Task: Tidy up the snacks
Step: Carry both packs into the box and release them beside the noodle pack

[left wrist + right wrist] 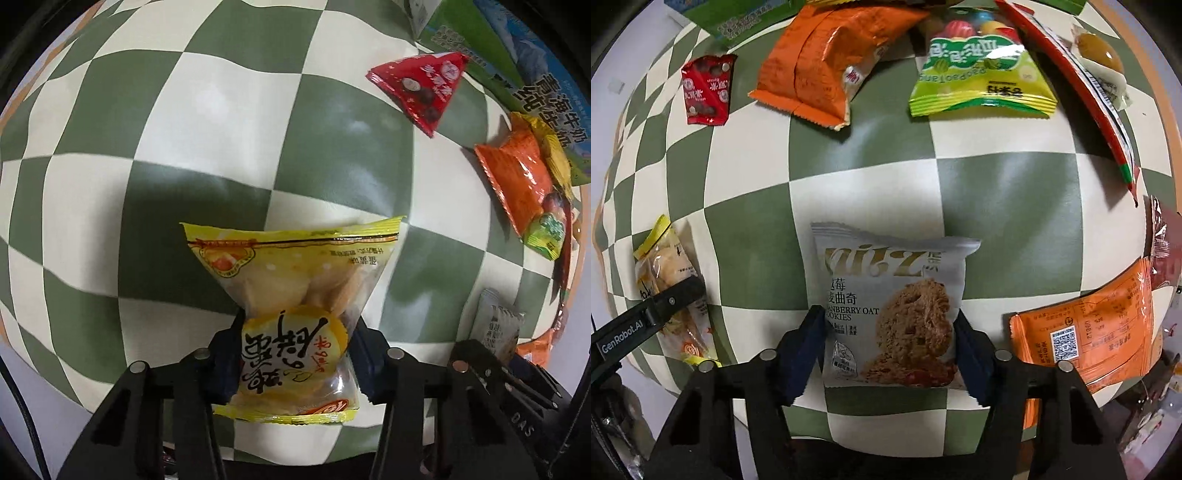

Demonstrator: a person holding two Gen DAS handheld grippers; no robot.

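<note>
A yellow egg-crisp packet (291, 258) lies on the green-and-cream checked cloth (221, 129). My left gripper (297, 328) is shut on it, and the wrapper is pinched to a narrow waist between the pads. In the right wrist view the same packet (661, 266) shows at the left with a left finger (676, 295) across it. A silver cranberry oat cookie packet (886, 266) lies flat on the cloth. My right gripper (886, 317) is shut on its lower half, one pad on each side edge. That silver packet (495, 325) also shows at the left view's right edge.
At the far side lie a small red packet (707, 88), an orange packet (827, 62), a green candy bag (979, 74) and a long red pack (1089, 103). An orange packet with a QR code (1089, 332) lies to the right. A green milk carton (480, 37) stands behind them.
</note>
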